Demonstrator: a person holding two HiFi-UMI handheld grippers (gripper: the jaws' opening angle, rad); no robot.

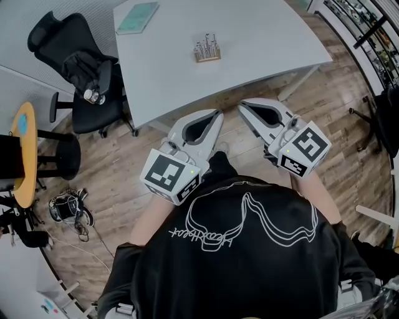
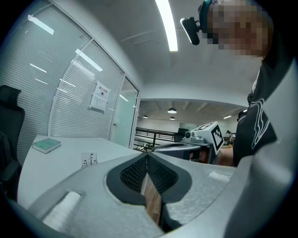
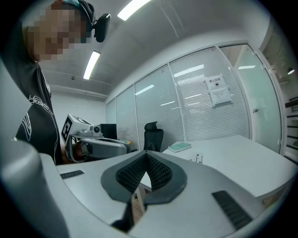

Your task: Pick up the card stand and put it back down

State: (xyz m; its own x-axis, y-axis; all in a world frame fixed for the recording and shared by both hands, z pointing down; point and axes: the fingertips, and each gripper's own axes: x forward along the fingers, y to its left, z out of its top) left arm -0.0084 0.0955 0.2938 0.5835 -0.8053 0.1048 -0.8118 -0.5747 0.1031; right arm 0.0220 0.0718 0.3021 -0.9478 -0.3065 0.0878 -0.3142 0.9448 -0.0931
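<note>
Nearest me, both tools are held close to the body, over the wooden floor (image 1: 124,180) and short of the table (image 1: 262,37) edge. The left gripper (image 1: 218,113) has its jaws pressed together with nothing between them; its own view (image 2: 147,154) shows the dark pads meeting. The right gripper (image 1: 242,106) is the same, closed and empty, pads meeting in its own view (image 3: 147,153). The tips sit just beside each other and both point up toward the table.

Farther out, the card stand (image 1: 207,48) is upright on the white table, well apart from both grippers and touching neither. From the left tips it lies at about 12 o'clock, from the right tips at about 11. Its long axis runs roughly 9 to 3, so it is broadside to both. The distances look nearly even. I judge the left gripper to be lined up more squarely, since the right would have to angle across. The left gripper view has the stand (image 2: 88,159) at 9 o'clock of the jaws, the right gripper view (image 3: 199,158) at 3.

A standing card stand with closed, empty jaws fits either a stand waiting to be lifted or one already set back down; I can't split those.

Farthest: a teal notebook (image 1: 137,17) at the table's far corner, and a black office chair (image 1: 81,68) off at 10 o'clock.
</note>
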